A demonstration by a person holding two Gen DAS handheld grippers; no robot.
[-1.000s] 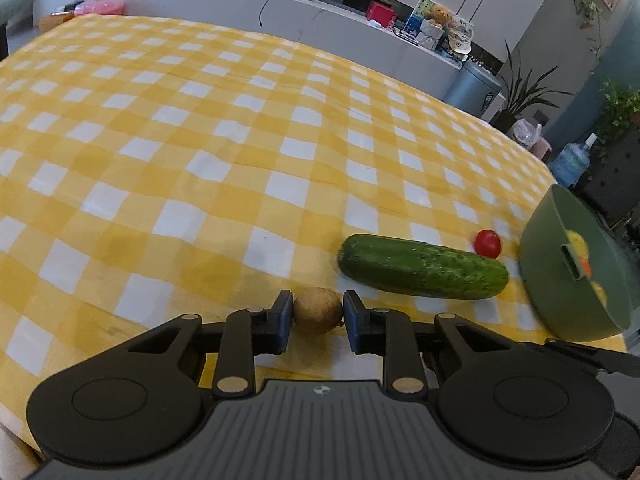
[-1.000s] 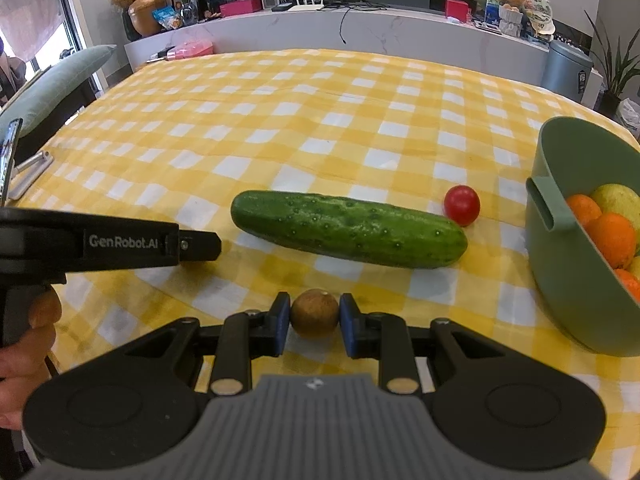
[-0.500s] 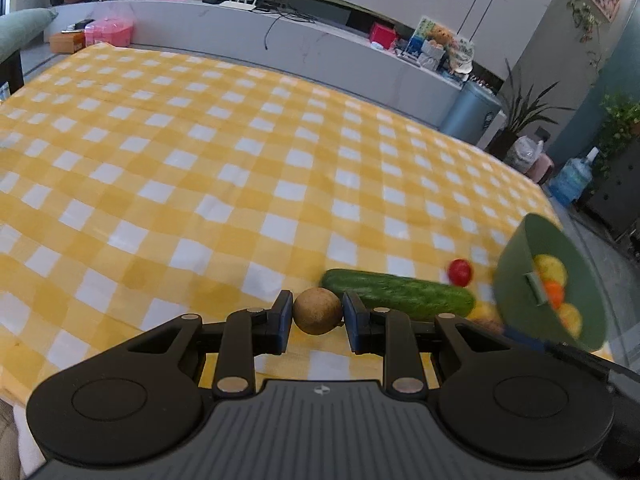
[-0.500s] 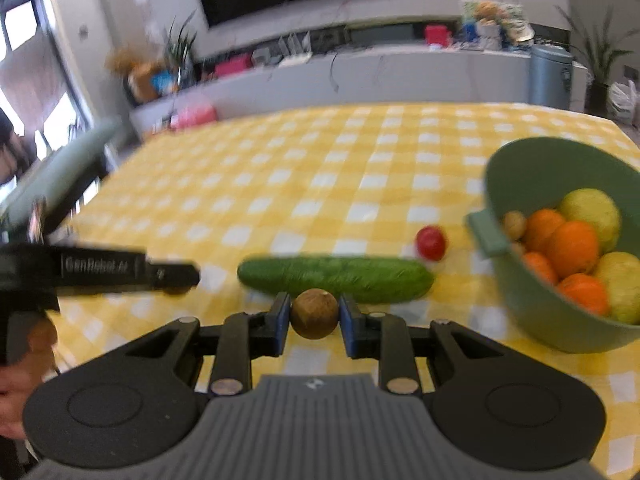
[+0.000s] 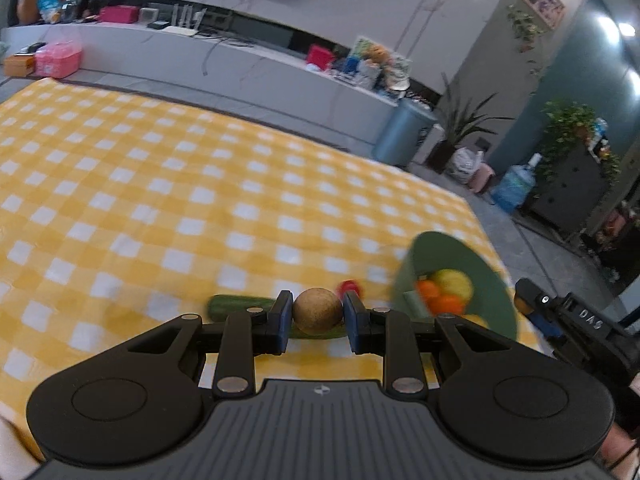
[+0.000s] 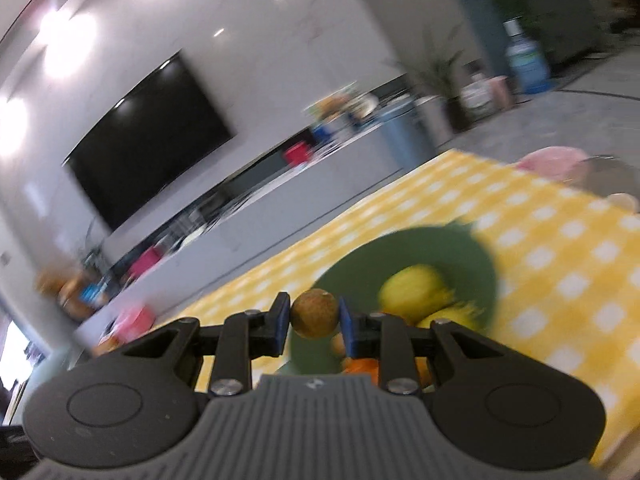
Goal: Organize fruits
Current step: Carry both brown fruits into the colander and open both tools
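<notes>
My left gripper (image 5: 317, 318) is shut on a small round brown fruit (image 5: 317, 311) and holds it high above the yellow checked table. Below it lie a green cucumber (image 5: 236, 307) and a red tomato (image 5: 350, 288), with the green bowl (image 5: 496, 304) of oranges and yellow fruit to the right. My right gripper (image 6: 314, 316) is shut on another small brown fruit (image 6: 314, 313), raised and tilted just over the near rim of the green bowl (image 6: 476, 252), which holds yellow and orange fruit. This view is blurred.
The yellow checked tablecloth (image 5: 160, 200) covers the whole table. The right gripper's body (image 5: 576, 320) shows at the right edge of the left wrist view. A grey counter (image 5: 240, 68) with boxes runs behind the table. A pink object (image 6: 552, 162) sits past the table's far corner.
Both grippers have risen with their brown fruits. The right gripper has swung right and tilted, so the green bowl now lies right under its fingers. The left view has pulled back from the table.
</notes>
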